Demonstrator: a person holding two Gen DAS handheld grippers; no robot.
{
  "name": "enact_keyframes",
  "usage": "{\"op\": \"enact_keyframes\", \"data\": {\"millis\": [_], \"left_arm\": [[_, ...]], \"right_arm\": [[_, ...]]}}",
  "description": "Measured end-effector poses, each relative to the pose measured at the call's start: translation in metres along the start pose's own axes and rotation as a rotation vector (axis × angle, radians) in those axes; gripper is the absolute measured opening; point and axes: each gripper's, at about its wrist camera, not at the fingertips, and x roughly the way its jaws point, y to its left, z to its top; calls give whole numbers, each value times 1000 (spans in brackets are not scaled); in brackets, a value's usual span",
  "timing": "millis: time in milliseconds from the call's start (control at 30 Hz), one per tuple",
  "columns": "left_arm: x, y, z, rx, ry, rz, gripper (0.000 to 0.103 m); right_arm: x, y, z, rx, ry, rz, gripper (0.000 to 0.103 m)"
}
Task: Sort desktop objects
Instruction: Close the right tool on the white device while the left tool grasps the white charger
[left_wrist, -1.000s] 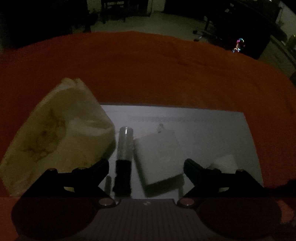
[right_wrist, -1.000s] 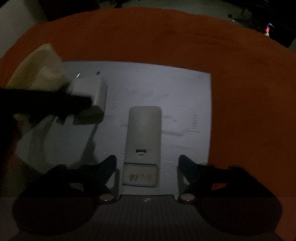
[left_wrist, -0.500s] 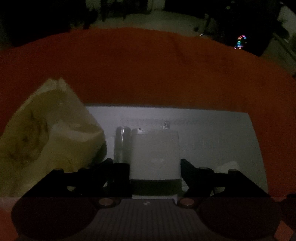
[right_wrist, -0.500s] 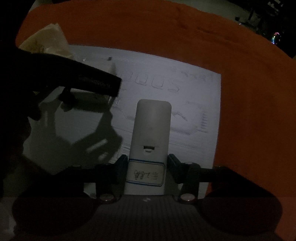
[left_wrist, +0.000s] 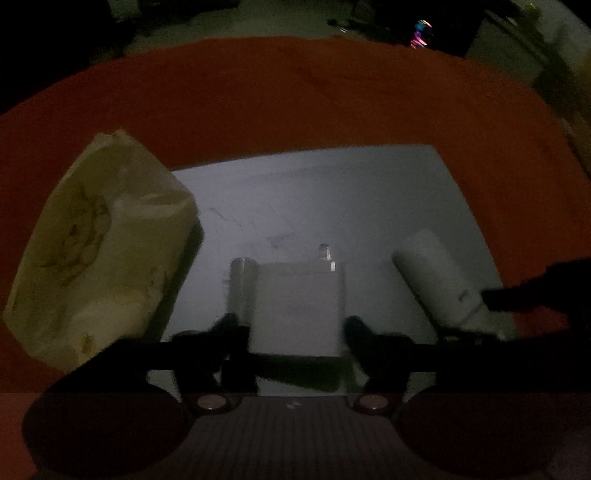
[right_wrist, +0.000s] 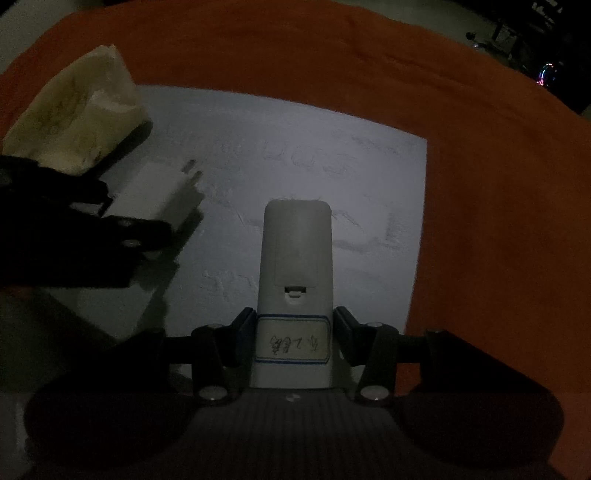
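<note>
The scene is dim. My left gripper (left_wrist: 293, 326) is shut on a white charger block (left_wrist: 297, 306) with metal prongs, held over the white mat (left_wrist: 332, 192). A thin metal cylinder (left_wrist: 242, 284) lies just left of the charger. My right gripper (right_wrist: 293, 330) is shut on a white remote (right_wrist: 295, 258) with a handwritten label, lifted above the mat (right_wrist: 369, 177). The remote also shows in the left wrist view (left_wrist: 436, 277), and the charger in the right wrist view (right_wrist: 159, 184).
A cream cloth pouch (left_wrist: 99, 236) stands open at the mat's left edge; it also shows in the right wrist view (right_wrist: 74, 114). An orange cloth (left_wrist: 295, 92) covers the table around the mat. Dark room beyond the far edge.
Both grippers closed, the left on the charger and the right on the remote. Both objects have since lifted off the mat, and the right gripper has come into the left view.
</note>
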Motion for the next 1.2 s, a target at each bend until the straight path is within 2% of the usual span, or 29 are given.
{"op": "enact_keyframes", "data": {"millis": [67, 133, 200, 267, 367, 500, 600, 667, 1133, 1200], "left_arm": [[-2, 2, -1, -1, 31, -17, 53], [-3, 4, 2, -18, 12, -19, 60], [-4, 6, 5, -20, -18, 2, 80], [-2, 6, 7, -12, -30, 30, 85], [8, 4, 9, 7, -7, 35, 86], [21, 3, 16, 29, 29, 21, 77], [26, -5, 15, 96, 56, 32, 74], [27, -10, 15, 123, 59, 41, 74], [8, -9, 7, 180, 9, 32, 70], [5, -8, 8, 174, -1, 22, 63]], "right_arm": [[-1, -1, 0, -4, 16, -4, 49], [3, -1, 2, 3, 38, -10, 49], [5, 0, 5, 13, 41, -10, 51], [4, 1, 7, 21, 20, -8, 65], [7, 3, 8, 21, 15, -15, 71], [11, 5, 10, 19, 11, -25, 68], [13, 7, 11, 18, 8, -33, 65], [15, 8, 11, 18, 5, -38, 50], [15, 8, 5, 28, -29, -37, 49], [15, 6, 3, 29, -26, -35, 49]]}}
